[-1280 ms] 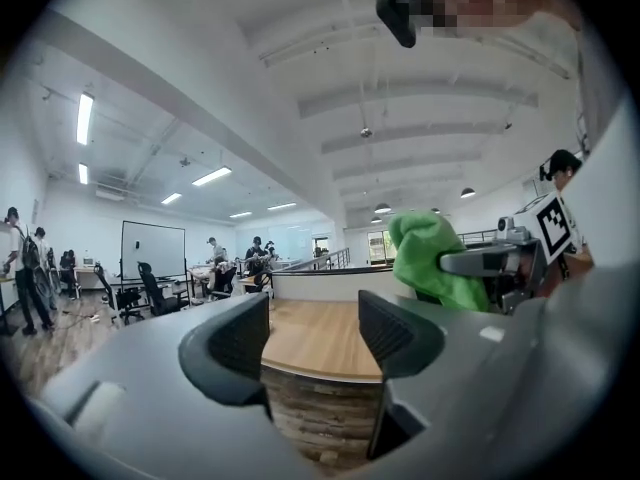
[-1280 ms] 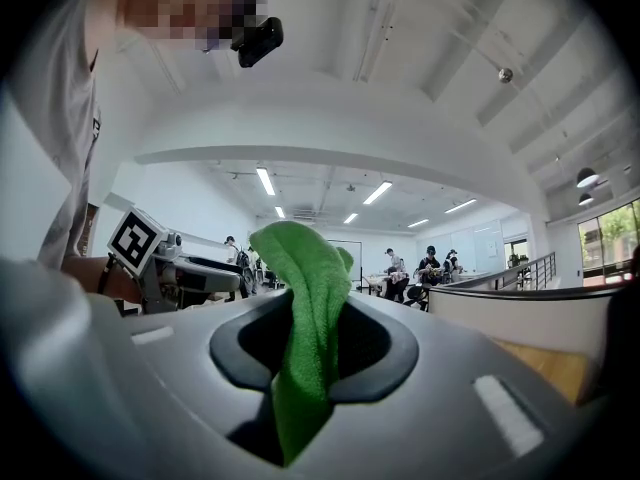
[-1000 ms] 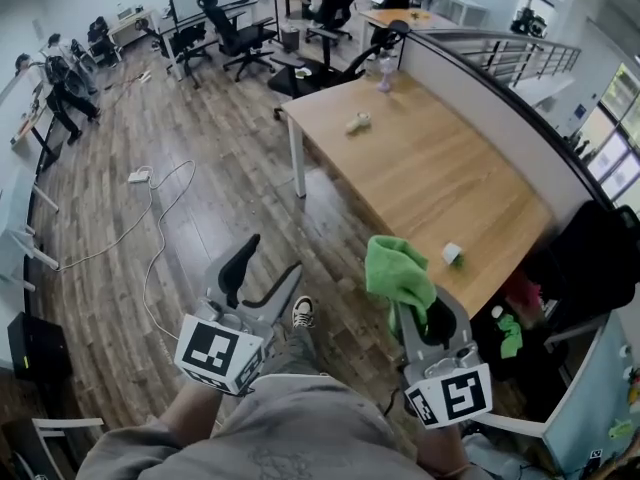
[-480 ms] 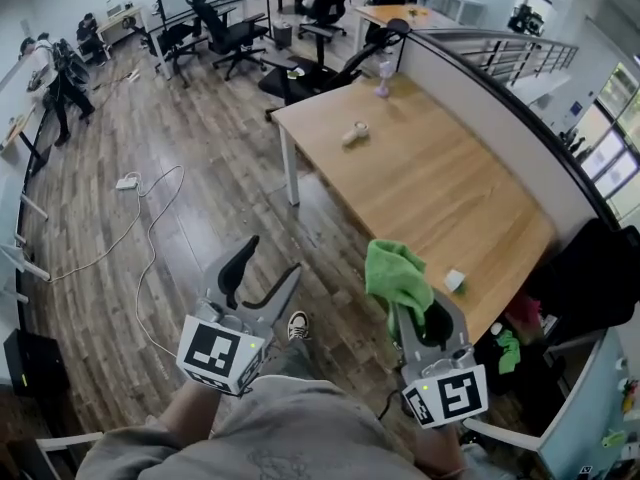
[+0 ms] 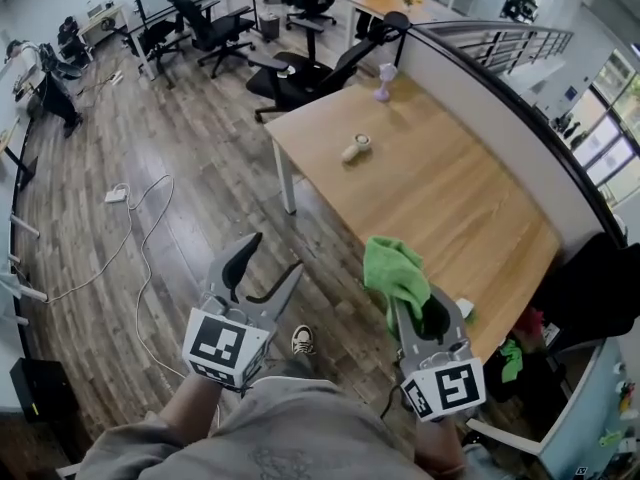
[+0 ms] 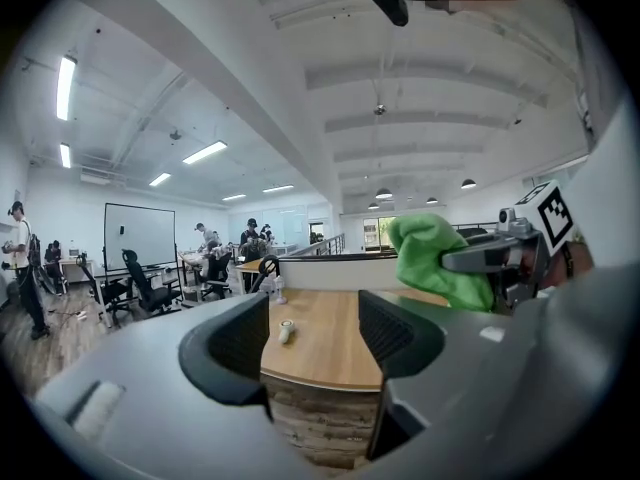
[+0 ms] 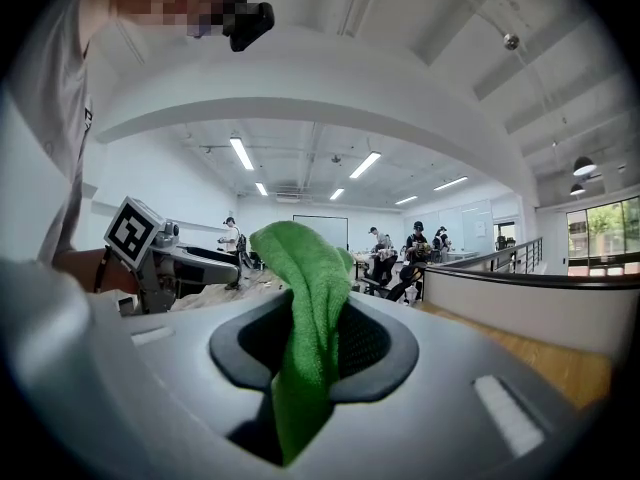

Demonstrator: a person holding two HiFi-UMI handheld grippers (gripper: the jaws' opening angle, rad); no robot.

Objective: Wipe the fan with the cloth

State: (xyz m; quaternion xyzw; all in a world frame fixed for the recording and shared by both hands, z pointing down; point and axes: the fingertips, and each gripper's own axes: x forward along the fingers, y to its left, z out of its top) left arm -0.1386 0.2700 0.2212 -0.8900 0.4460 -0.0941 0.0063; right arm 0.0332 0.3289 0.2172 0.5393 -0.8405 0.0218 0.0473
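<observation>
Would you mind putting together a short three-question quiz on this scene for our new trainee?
1. Which gripper is clamped on the green cloth?
2. True or false: the left gripper has its jaws apart with nothing between them.
3. The small fan stands: A) on the floor; B) at the far end of the wooden table; C) between the left jaws.

Key: 1. the right gripper; 2. true; 3. B.

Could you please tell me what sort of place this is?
Most likely an open-plan office: rolling office chairs, a long wooden table and a whiteboard on the far wall.
</observation>
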